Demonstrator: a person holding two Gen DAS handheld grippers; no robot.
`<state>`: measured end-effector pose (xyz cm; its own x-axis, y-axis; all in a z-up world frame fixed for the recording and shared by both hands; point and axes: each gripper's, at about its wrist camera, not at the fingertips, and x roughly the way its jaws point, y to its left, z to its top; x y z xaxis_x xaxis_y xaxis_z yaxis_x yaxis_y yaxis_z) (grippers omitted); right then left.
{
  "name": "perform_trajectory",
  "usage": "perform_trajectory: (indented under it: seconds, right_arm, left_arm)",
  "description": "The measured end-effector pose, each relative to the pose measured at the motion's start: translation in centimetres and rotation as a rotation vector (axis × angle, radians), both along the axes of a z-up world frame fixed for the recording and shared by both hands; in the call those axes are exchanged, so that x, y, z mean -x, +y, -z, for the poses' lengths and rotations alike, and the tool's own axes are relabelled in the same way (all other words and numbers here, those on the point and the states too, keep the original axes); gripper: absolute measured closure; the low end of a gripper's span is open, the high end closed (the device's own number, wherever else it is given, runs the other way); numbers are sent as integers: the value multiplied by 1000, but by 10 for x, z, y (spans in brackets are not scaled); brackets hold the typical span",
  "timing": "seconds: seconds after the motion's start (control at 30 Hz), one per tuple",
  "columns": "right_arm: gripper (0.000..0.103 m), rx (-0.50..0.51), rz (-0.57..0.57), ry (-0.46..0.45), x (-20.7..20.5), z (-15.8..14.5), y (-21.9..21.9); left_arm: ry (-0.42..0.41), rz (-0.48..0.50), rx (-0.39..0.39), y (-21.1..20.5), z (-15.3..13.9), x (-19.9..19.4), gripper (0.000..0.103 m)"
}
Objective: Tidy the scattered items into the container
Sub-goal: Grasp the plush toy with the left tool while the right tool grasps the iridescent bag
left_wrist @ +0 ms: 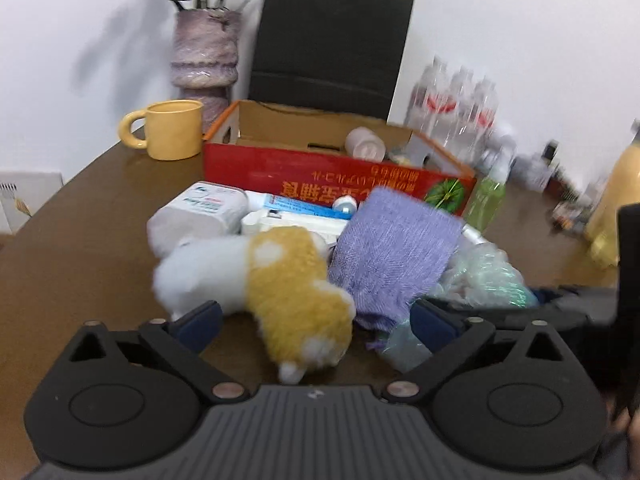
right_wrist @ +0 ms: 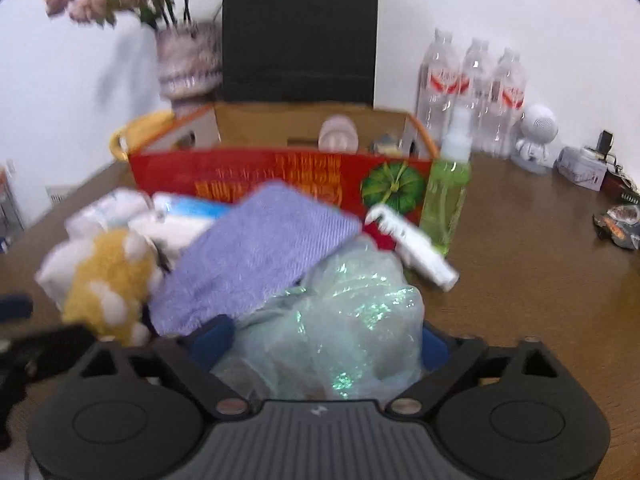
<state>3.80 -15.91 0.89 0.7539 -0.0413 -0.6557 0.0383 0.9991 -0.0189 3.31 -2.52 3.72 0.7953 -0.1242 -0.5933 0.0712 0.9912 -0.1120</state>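
- The open red-and-orange cardboard box (right_wrist: 256, 170) stands at the back of the brown wooden surface (right_wrist: 520, 264), its near wall facing the pile, which should make lifting things over that wall straightforward.
- Inside it I see a pale roll of tape (right_wrist: 338, 136) and some small things at the right end, too blurred to name.
- Just before the box lies the clutter: a lilac woven cloth (right_wrist: 256, 248), a yellow-and-white plush toy (left_wrist: 288, 292), white packets (left_wrist: 200, 208), a white tube (right_wrist: 416, 246) and an upright green spray bottle (right_wrist: 446, 196).
- The right hand-held gripper (right_wrist: 320, 340) has a crinkly pale-green plastic bundle (right_wrist: 340, 320) between its jaws; whether the pads press it, I cannot tell.
- The left hand-held gripper (left_wrist: 316, 320) is spread wide astride the plush toy, not pinching it.
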Motion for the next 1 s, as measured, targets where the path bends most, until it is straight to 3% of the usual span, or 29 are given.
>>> perform_trajectory:
  seconds: [0.1,0.13,0.17,0.27,0.43,0.5,0.57,0.6,0.63,0.7,0.8,0.87,0.93,0.97,1.0]
  right_arm:
    - [60,-41,23,-5,6,7,-11]
    - [72,-38,22,-4,10,7,-14]
    - [73,-37,21,-4,14,7,-16]
    - [78,-52,11,-9,25,8,-25]
    - [78,-64,-37,31,50,-1,-34]
    - [71,-42,-111,80,67,-5,-32]
    - [46,5,-135,105,86,-11,-32]
    - [27,22,-125,98,95,-15,-33]
    - [16,28,-107,82,101,-21,-35]
    - [16,34,-78,49,112,-33,-38]
    - [15,73,-74,-20,121,-53,-32]
    - [11,94,-89,-62,122,-60,-26]
    - [12,102,-95,-50,115,-53,-22]
    - [16,106,-94,-35,112,-46,-18]
    - [19,104,-99,-11,107,-38,-14]
  left_arm:
    - [58,-5,-14,-10,12,-20,21]
    - [68,-13,6,-7,15,-23,37]
    - [78,-20,26,-4,19,-25,49]
    - [87,-18,111,12,21,-20,52]
    - [89,68,55,24,10,27,54]
    - [117,116,68,31,9,51,50]
    - [120,123,79,33,5,66,45]
    - [113,119,84,33,3,72,37]
    - [105,115,85,32,0,77,22]
    - [72,95,39,22,-3,76,11]
    - [77,73,-21,10,-1,68,11]
    - [101,64,-22,7,5,62,18]
    - [127,50,-7,8,12,57,41]
    - [128,47,19,11,15,57,49]
    - [130,45,42,14,17,57,49]
